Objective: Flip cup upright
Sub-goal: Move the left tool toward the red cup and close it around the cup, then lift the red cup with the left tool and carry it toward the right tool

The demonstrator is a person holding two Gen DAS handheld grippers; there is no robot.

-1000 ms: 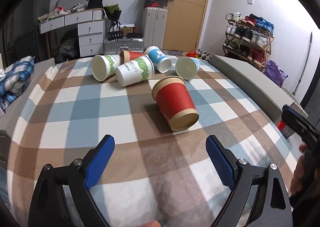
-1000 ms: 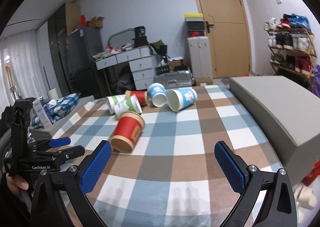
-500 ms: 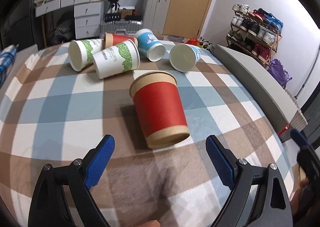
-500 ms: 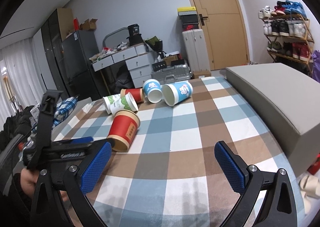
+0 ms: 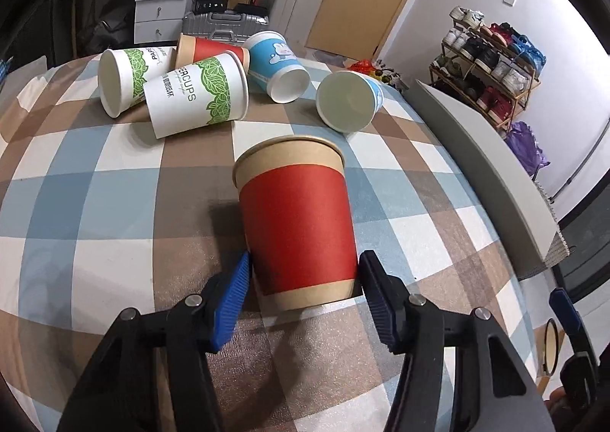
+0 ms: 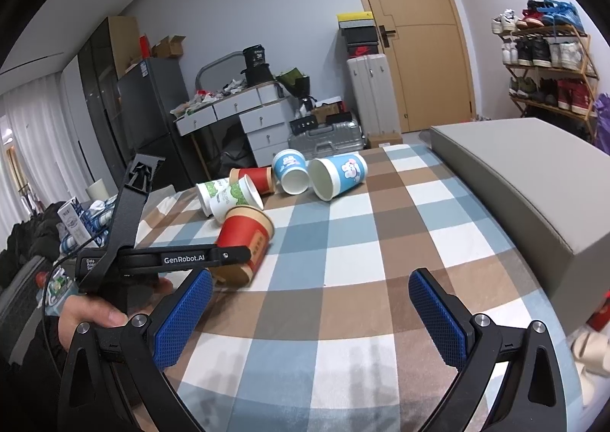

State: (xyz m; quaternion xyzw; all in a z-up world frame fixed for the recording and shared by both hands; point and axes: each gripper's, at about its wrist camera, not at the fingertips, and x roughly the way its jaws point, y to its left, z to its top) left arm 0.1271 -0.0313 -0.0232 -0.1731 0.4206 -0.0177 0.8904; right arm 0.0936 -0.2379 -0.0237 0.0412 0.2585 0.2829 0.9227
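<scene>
A red paper cup with kraft-brown bands point(image 5: 299, 218) lies on its side on the checked tablecloth, its base end toward the left wrist camera. My left gripper point(image 5: 303, 289) is shut on that cup, one blue pad on each side of its lower body. The cup also shows in the right wrist view point(image 6: 246, 239), with the left gripper's black body point(image 6: 167, 260) across it. My right gripper point(image 6: 310, 317) is open and empty, held above the cloth to the right of the cup.
Several more cups lie tipped over farther back: two white-and-green point(image 5: 196, 98), one red point(image 5: 213, 50), two blue point(image 5: 274, 64). A grey padded block point(image 6: 533, 180) runs along the table's right side. Drawers, a suitcase and a shoe rack stand behind.
My left gripper moved forward to the red cup and its jaws closed from wide open onto the cup's sides. My right gripper stayed open and shifted slightly.
</scene>
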